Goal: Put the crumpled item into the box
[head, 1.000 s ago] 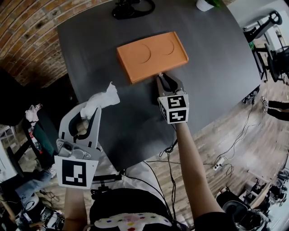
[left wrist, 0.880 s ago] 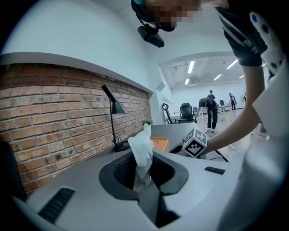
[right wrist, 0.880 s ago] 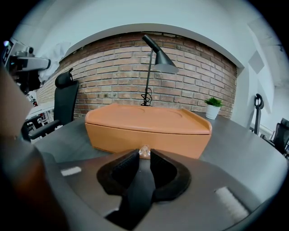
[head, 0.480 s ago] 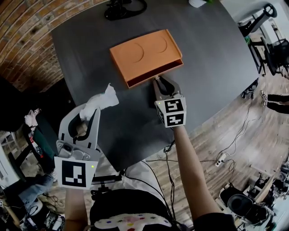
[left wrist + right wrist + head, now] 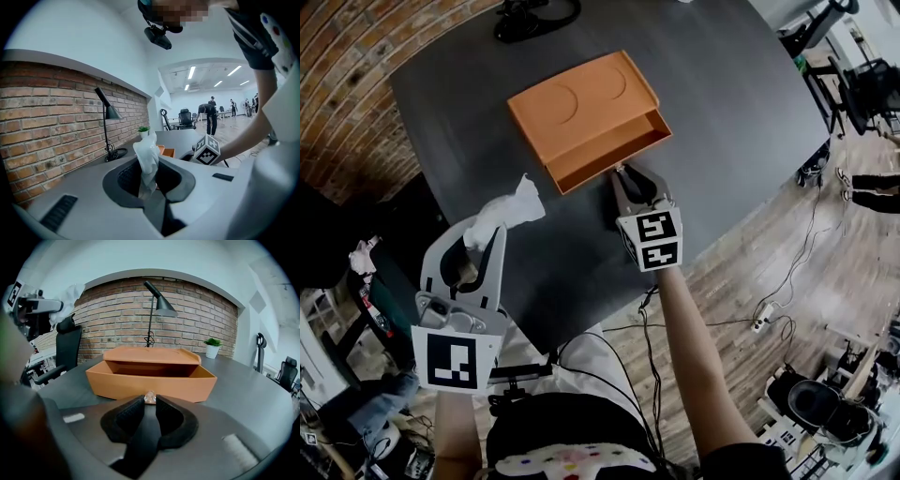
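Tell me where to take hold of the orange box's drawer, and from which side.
Grip the small clear knob at the middle of the drawer front, coming straight at that face from the person's side. The front is otherwise flat and too wide for the jaws; the right hand-held gripper is pinching the knob that way.

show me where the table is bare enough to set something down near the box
Bare table lies right of the orange box, out to the edge, and left of its open drawer, toward the left hand-held gripper holding the crumpled tissue. Crowded: the drawer front, where the right hand-held gripper pinches the knob.
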